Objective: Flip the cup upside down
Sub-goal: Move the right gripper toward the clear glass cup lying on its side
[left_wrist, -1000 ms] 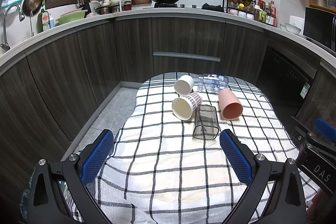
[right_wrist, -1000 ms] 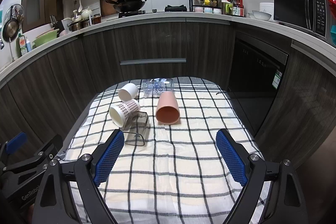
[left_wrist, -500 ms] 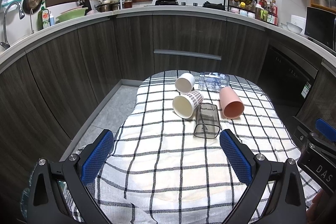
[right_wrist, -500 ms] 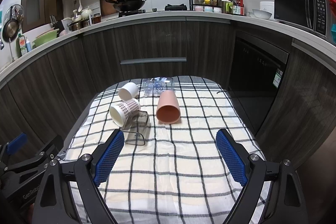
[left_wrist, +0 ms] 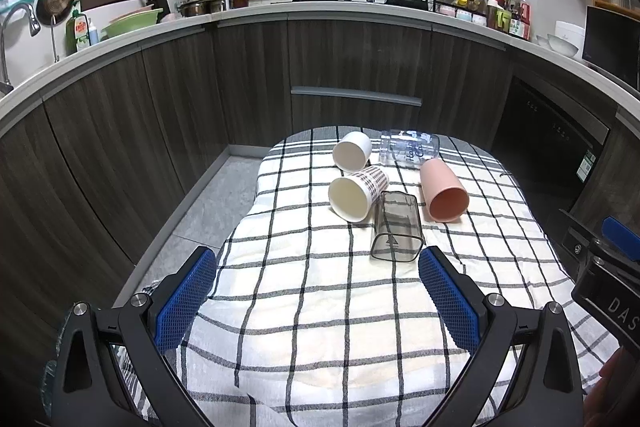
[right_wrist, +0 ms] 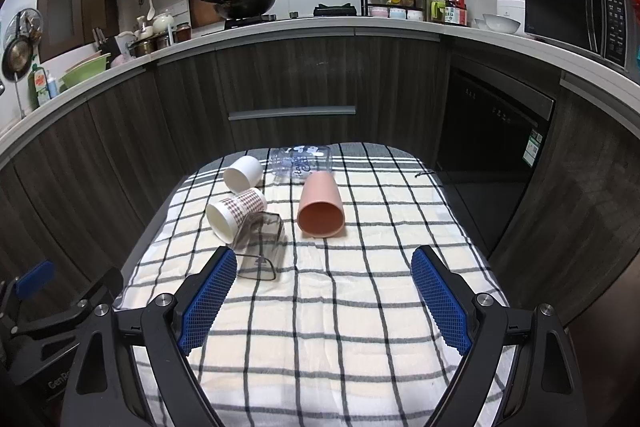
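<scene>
Several cups lie on their sides on a checked cloth (left_wrist: pixel 320 307): a pink cup (left_wrist: pixel 442 191) (right_wrist: pixel 320 205), a smoky clear square cup (left_wrist: pixel 396 227) (right_wrist: pixel 260 247), a plaid-patterned cup (left_wrist: pixel 356 191) (right_wrist: pixel 234 211), a plain white cup (left_wrist: pixel 352 151) (right_wrist: pixel 242 173) and a clear printed cup (left_wrist: pixel 410 151) (right_wrist: pixel 300 163). My left gripper (left_wrist: pixel 320 301) is open and empty, near the cloth's front, short of the cups. My right gripper (right_wrist: pixel 322 301) is open and empty, likewise short of them.
The table (right_wrist: pixel 460 223) stands in a kitchen, with dark cabinets (left_wrist: pixel 352 75) behind and a dishwasher (right_wrist: pixel 492 131) to the right. The floor (left_wrist: pixel 200 203) drops away at the table's left edge. The other gripper's body shows at the right edge in the left wrist view (left_wrist: pixel 604 267).
Both grippers stay open and nearly still. The left wrist view has shifted very slightly; the cups have not moved.
</scene>
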`<action>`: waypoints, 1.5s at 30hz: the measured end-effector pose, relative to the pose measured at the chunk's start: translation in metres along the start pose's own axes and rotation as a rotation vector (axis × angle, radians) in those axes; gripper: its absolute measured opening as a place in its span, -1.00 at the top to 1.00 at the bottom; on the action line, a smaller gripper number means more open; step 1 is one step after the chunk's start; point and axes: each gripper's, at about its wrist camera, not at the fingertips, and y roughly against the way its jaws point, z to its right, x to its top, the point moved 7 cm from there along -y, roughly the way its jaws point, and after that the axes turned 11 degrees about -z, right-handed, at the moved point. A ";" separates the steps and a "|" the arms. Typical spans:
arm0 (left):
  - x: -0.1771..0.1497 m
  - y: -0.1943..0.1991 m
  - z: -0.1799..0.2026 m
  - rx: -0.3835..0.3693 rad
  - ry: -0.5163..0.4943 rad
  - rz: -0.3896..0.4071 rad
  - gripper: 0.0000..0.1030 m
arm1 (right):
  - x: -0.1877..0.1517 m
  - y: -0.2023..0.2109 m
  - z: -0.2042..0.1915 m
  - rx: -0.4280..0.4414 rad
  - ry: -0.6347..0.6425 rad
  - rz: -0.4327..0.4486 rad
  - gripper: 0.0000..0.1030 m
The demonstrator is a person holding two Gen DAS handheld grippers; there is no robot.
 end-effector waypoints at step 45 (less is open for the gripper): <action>0.048 -0.175 -0.060 -0.033 -0.008 -0.212 -1.00 | 0.018 -0.246 -0.103 -0.072 0.042 -0.430 -0.71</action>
